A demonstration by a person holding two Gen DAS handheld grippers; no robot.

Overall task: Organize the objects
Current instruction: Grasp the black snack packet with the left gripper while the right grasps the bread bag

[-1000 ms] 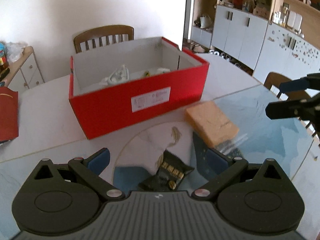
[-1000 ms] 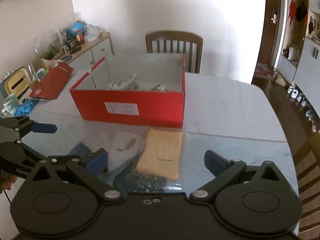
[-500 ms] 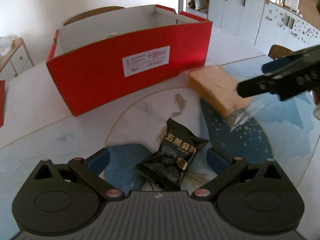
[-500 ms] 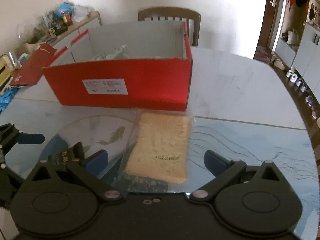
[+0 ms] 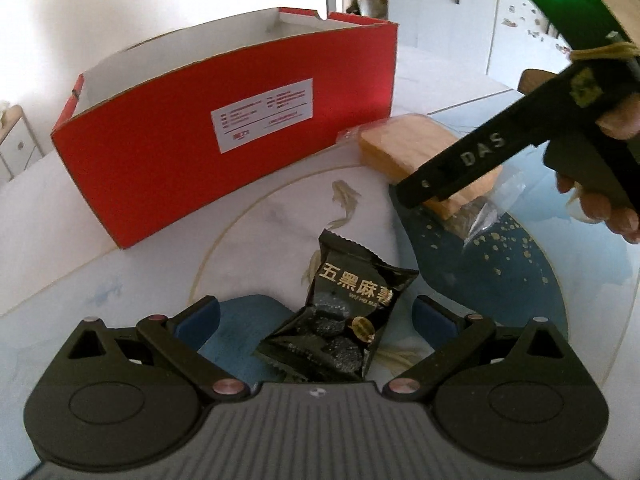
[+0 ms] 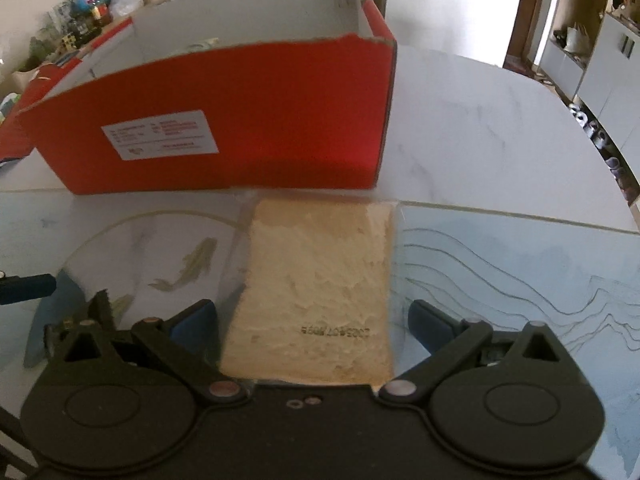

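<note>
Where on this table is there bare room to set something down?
Free: the white tabletop right of the red box, and the wavy blue patch right of the wrapped bread. Also the pale strip left of the black snack packet, in front of the box. Crowded: the middle, where bread, packet, left gripper and right gripper sit close.

The left wrist camera sits low over the surface point(image 5: 120, 280), looking forward along its fingers point(image 5: 200, 316) at a black snack packet point(image 5: 340, 316) close in, the red box point(image 5: 224, 128) at 11 o'clock and wrapped bread point(image 5: 404, 148) at 1 o'clock. The right wrist camera looks forward and down, very near the bread point(image 6: 320, 280), the box point(image 6: 248, 120) at 12 o'clock. Both views share box, bread and the fish-painted patch.
</note>
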